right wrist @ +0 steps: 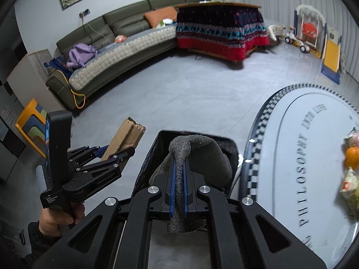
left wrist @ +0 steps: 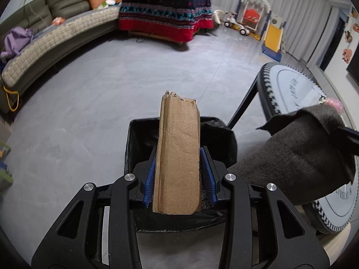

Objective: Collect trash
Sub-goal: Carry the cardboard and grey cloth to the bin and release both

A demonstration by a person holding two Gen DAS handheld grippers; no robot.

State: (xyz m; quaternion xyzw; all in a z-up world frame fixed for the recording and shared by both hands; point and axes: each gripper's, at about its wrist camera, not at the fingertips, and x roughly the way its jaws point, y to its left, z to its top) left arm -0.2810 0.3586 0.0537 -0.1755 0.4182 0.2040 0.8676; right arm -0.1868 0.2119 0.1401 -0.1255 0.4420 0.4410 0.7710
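Left gripper (left wrist: 178,168) pinching folded cardboard (left wrist: 178,154) between blue pads (left wrist: 149,179), torn end forward, held over black-lined bin (left wrist: 136,139). Right gripper (right wrist: 178,179) clamped on grey felt scrap (right wrist: 202,154), felt drooping over fingertips, above same bin (right wrist: 152,154). Bin on grey floor (left wrist: 112,85), just beside round table (right wrist: 314,157). Fruit and wrappers (right wrist: 351,163) at table's far edge.

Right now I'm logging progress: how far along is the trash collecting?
Midway. Both pieces are picked up: the left gripper clamps the cardboard scrap, the right gripper the grey felt piece. Both hang above the black-lined bin. Releasing them remains; wrappers sit on the round table.
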